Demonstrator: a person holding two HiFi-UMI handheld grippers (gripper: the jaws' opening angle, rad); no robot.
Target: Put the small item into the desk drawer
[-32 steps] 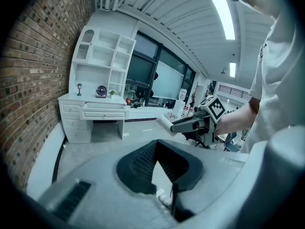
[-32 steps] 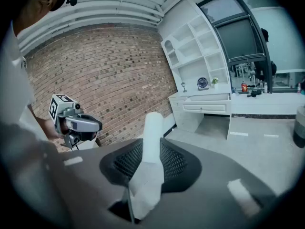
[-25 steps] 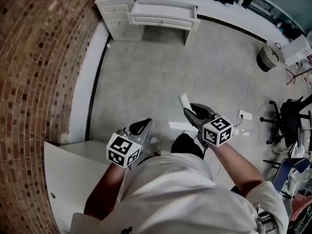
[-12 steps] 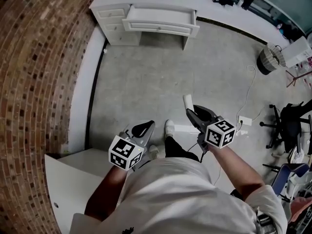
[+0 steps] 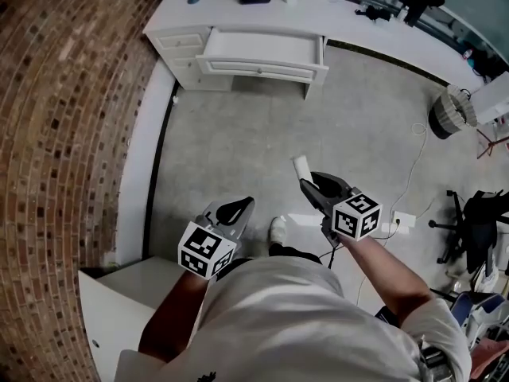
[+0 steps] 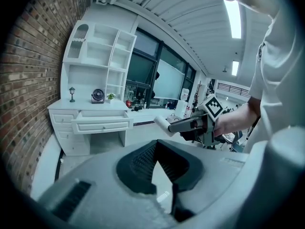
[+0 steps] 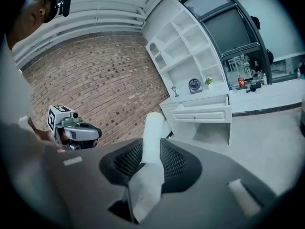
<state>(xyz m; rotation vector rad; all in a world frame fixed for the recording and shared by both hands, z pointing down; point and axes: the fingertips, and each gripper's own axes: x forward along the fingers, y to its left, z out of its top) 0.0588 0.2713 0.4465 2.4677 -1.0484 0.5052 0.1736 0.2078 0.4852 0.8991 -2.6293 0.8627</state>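
So I'd say this was about halfway done: the small item (image 7: 153, 128) was already picked up, clamped between the jaws of my right hand-held gripper (image 5: 312, 185) near the middle of the head view. The desk drawer (image 5: 262, 48) sat pulled open at the top of the frame, with a wide stretch of bare floor (image 5: 238, 134) between it and me. What was left was the walk over and dropping the thing in. My left hand-held gripper (image 5: 236, 206) looked closed and empty, its jaw tips together. The item itself was white and tube-like, its rounded end poking past the jaws and its near end flattened and crinkly.
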